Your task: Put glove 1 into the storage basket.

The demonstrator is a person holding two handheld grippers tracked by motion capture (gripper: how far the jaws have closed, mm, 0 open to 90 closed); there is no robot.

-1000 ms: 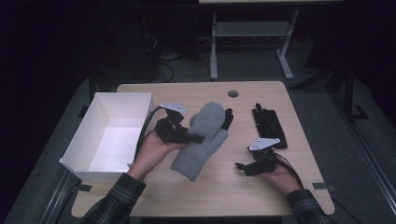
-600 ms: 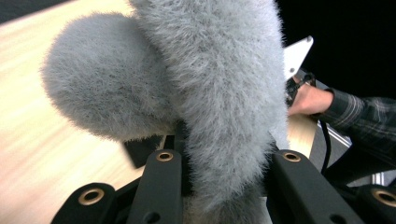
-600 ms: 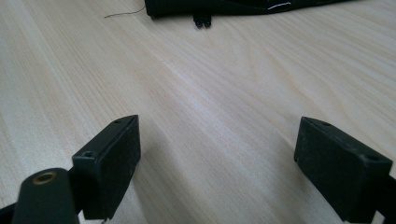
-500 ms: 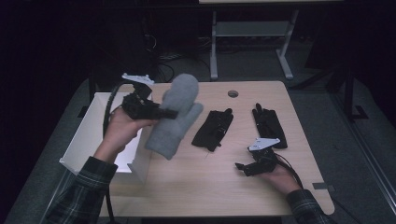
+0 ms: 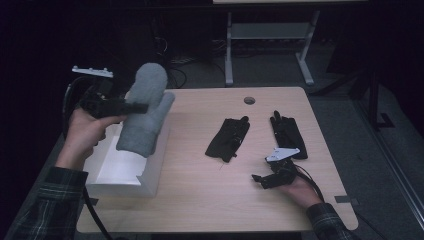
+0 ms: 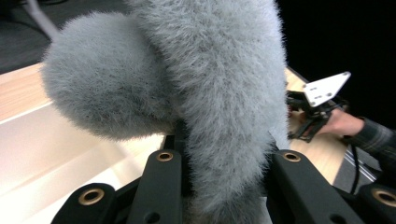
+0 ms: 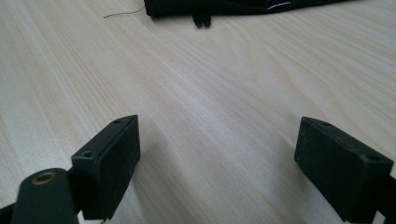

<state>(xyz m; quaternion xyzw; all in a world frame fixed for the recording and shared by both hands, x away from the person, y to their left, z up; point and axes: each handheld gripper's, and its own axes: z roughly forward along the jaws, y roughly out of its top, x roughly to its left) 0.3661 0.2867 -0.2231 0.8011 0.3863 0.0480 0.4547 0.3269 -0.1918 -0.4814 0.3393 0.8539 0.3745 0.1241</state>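
High view: left claw clamped on grey mitten above white box; right claw released, resting on tabletop nr box.

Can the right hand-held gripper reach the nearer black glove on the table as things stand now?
Probably yes. The right hand-held gripper rests with jaws open on the table, and only bare wood lies between it and the nearer black glove.

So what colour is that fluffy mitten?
Grey. The fluffy mitten looks soft and fuzzy all over, and shows best in the left gripper view.
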